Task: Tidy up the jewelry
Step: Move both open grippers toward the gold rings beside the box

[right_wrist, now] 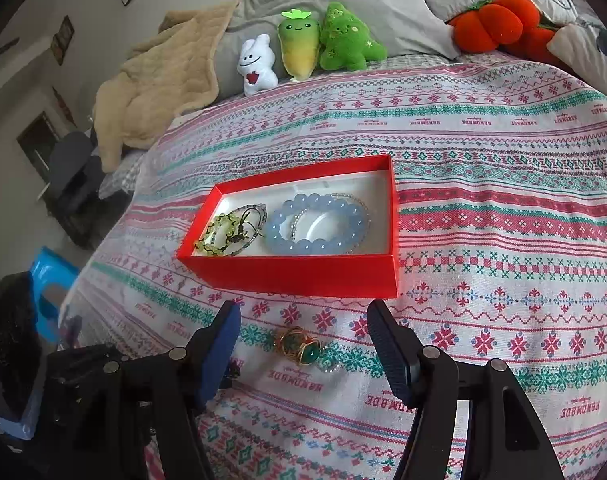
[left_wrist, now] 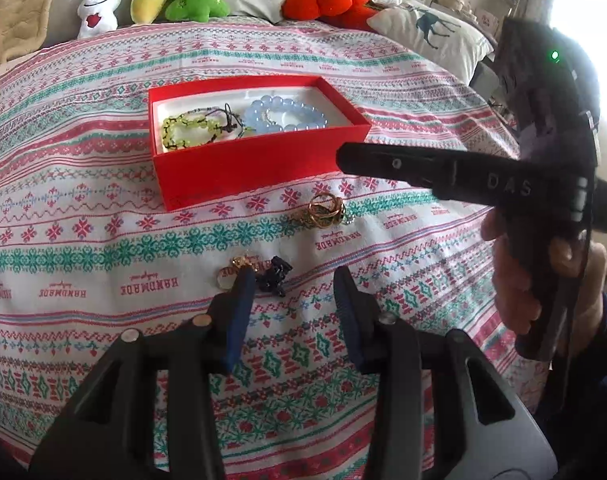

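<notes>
A red box [left_wrist: 239, 172] sits mid-bed on the patterned cover, holding a blue bead bracelet [left_wrist: 281, 114] and a green bead bracelet [left_wrist: 187, 130]. My left gripper [left_wrist: 293, 280] is open low over the cover. A small dark trinket [left_wrist: 275, 276] lies between its fingertips, close to the left pad, and a gold and white piece [left_wrist: 239, 266] lies just beyond that pad. My right gripper [right_wrist: 303, 312] stands open in front of the red box [right_wrist: 295, 276]. A gold wire piece with green stones [right_wrist: 303, 348] lies on the cloth between its fingers, untouched. The same piece [left_wrist: 325, 210] shows in the left wrist view.
Plush toys [right_wrist: 299, 48] and an orange plush [right_wrist: 499, 20] line the pillows at the back, with a beige blanket [right_wrist: 155, 92] at the back left. The bed's left edge drops to a blue stool [right_wrist: 49, 276]. A hand [left_wrist: 519, 280] holds the right gripper [left_wrist: 345, 160] at the right.
</notes>
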The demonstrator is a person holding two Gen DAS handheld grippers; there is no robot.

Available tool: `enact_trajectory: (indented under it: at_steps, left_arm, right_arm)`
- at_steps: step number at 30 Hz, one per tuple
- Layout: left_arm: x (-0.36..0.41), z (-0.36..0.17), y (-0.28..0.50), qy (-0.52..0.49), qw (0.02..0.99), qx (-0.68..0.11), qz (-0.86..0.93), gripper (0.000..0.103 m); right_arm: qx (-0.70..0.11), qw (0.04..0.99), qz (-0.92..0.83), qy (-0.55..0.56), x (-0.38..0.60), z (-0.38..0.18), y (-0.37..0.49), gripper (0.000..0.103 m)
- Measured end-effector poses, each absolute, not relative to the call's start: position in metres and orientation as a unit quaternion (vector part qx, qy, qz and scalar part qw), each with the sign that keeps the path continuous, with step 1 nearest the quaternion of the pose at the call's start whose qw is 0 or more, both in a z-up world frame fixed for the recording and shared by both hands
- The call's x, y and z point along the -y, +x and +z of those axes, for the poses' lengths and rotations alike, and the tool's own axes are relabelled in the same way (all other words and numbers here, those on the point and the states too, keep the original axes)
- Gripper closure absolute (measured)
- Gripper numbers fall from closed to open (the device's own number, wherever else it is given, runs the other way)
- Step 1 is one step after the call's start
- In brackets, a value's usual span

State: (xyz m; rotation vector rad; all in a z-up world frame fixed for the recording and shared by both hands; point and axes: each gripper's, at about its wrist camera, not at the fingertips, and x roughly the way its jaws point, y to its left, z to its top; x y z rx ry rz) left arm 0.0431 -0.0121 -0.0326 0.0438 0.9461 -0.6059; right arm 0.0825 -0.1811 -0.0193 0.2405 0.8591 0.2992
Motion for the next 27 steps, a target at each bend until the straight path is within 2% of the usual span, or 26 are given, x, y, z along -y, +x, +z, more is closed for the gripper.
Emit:
enact_trajectory:
  at_steps: [4, 6, 7, 13, 14, 17, 26, 27]
  left_arm:
    - [0.017, -0.037, 0.047, 0.023, 0.844, -0.453, -0.285, 0.06]
    - [0.021, -0.038, 0.05, 0.031, 0.843, -0.453, -0.288, 0.061]
    - [0.021, -0.037, 0.052, 0.035, 0.844, -0.454, -0.285, 0.061]
    - [0.021, -0.035, 0.058, 0.041, 0.847, -0.447, -0.283, 0.063]
    - [0.024, -0.036, 0.058, 0.053, 0.847, -0.448, -0.282, 0.066]
    - [0.028, -0.041, 0.061, 0.075, 0.841, -0.457, -0.28, 0.09]
    - [0.039, -0.044, 0.054, 0.118, 0.84, -0.447, -0.285, 0.09]
    - [0.038, -0.043, 0.053, 0.117, 0.84, -0.447, -0.285, 0.09]
  right_arm:
    - [-0.409, 0.894, 0.145, 0.111, 0.179, -0.021, 0.081, 0.039]
    - [-0.412, 0.892, 0.15, 0.113, 0.18, -0.023, 0.082, 0.05]
    - [-0.414, 0.89, 0.153, 0.115, 0.18, -0.024, 0.082, 0.052]
    - [-0.418, 0.886, 0.164, 0.116, 0.179, -0.027, 0.082, 0.054]
    - [-0.417, 0.886, 0.166, 0.115, 0.179, -0.026, 0.082, 0.054]
    - [-0.417, 0.886, 0.166, 0.113, 0.179, -0.026, 0.081, 0.054]
    - [-0.431, 0.878, 0.161, 0.129, 0.188, -0.031, 0.085, 0.054]
    - [-0.436, 0.877, 0.16, 0.128, 0.189, -0.033, 0.086, 0.059]
